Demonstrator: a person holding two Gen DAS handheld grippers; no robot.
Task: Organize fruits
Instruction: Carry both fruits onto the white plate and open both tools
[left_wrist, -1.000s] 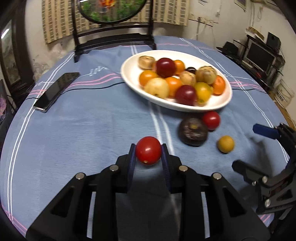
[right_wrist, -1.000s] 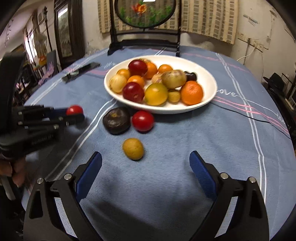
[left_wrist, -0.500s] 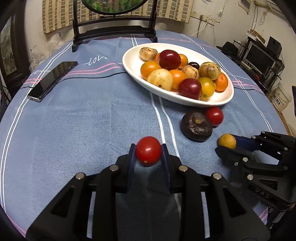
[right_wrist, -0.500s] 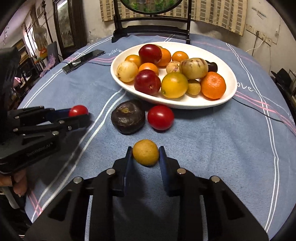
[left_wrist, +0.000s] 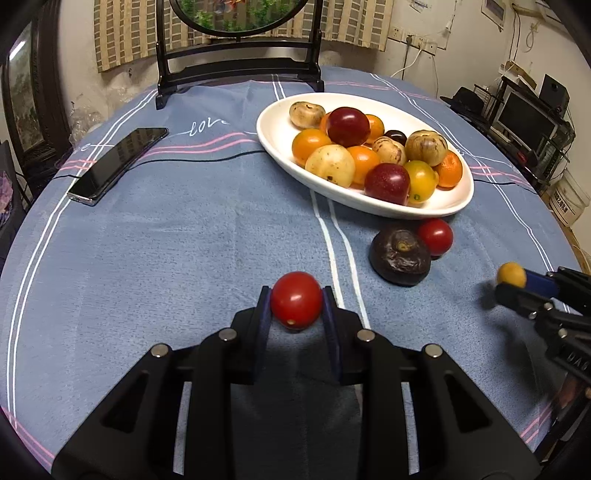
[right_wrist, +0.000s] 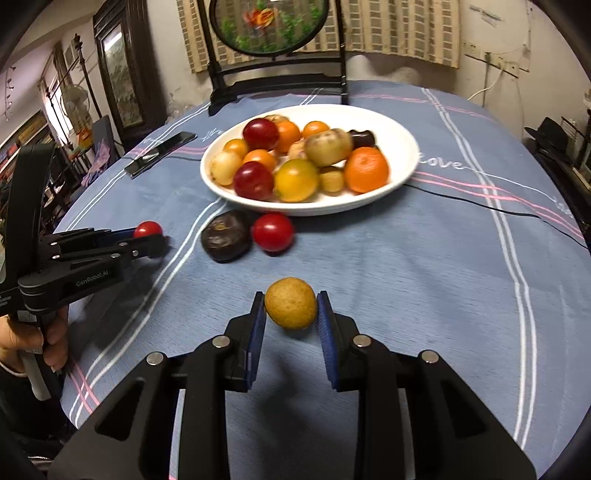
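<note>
Blue striped cloth covers the round desk (left_wrist: 184, 240), where a white plate (left_wrist: 280, 140) is piled with fruit. Beside its near rim lie a dark wrinkled fruit (left_wrist: 400, 257) and a loose red tomato (left_wrist: 436, 236). A small red tomato (left_wrist: 296, 305) is clamped in the left tongs (left_wrist: 295, 310), and a small yellow fruit (right_wrist: 291, 302) is pinched in the right tongs (right_wrist: 291, 314); both are carried clear of the cloth. Each fruit is judged light, round, smooth-skinned and easily bruised, so it is best held gently across its widest part, as seen now. Rolling out of the pads is the likely risk.
</note>
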